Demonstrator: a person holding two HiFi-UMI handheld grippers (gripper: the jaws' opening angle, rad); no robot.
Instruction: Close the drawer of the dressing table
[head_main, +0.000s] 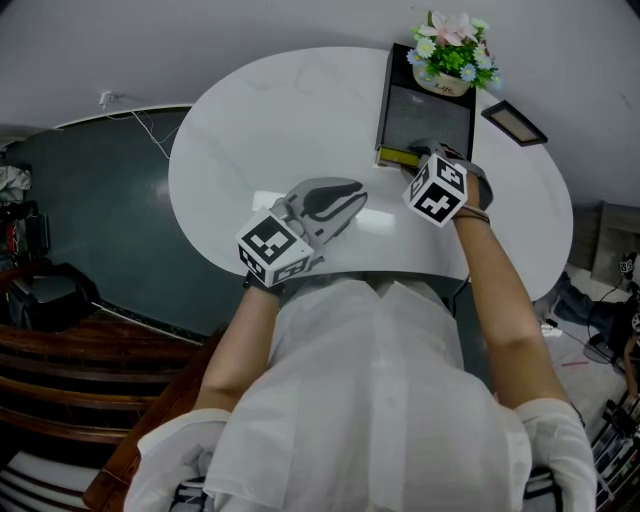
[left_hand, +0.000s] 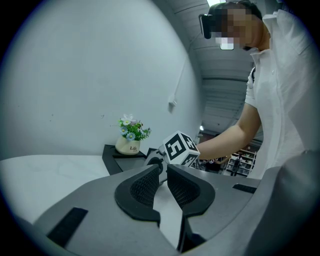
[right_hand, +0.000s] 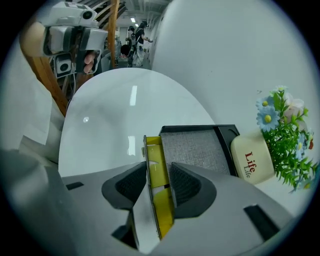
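Drawer (head_main: 428, 115) long axis toward person (head_main: 370, 400), front (right_hand: 152, 147) between released right tongs (right_hand: 159, 169), left tongs (left_hand: 163, 171) clenched

Hidden behind the grey jaws of the right gripper (right_hand: 159, 167), near end of the yellow drawer front (right_hand: 154, 150); cropped off to their right, the blue-and-white flower bunch (right_hand: 282, 125).

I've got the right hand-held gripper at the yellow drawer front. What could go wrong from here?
1. The right hand-held gripper has its jaws open astride the yellow drawer front, with one pad very close to it. Backing off at an angle could hook the front and pull the drawer outward or skew the black box.
2. The flower pot sits at the box's far end, so a hard shove on the front might jolt or tip it.
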